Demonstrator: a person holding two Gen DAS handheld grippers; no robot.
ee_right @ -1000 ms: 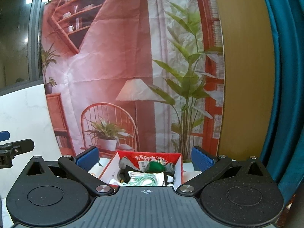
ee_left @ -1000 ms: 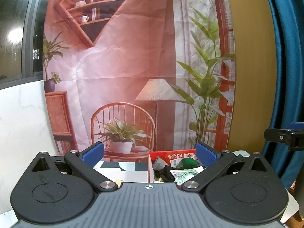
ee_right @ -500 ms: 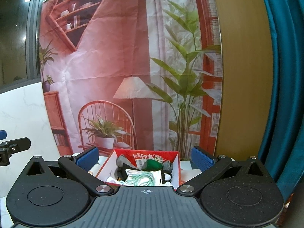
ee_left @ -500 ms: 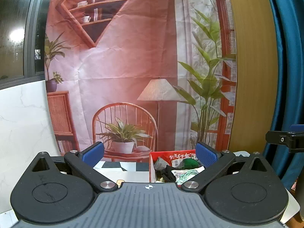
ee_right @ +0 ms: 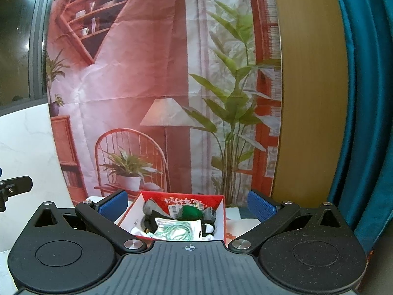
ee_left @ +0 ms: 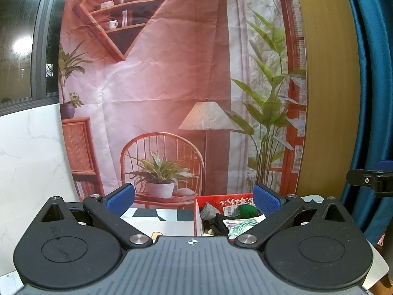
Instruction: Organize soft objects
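Ahead of both grippers sits the red box (ee_right: 219,217), heaped with socks (ee_right: 157,217), a green ball (ee_right: 189,212) and a white packet (ee_right: 175,231). I hold the right gripper (ee_right: 187,204) above it with jaws spread wide and empty, framing the box, likely to pick from the heap. My left gripper (ee_left: 193,198), equally wide and empty, hangs left of the box. Behind the box a printed backdrop (ee_left: 172,73) hangs; nothing blocks the reach.
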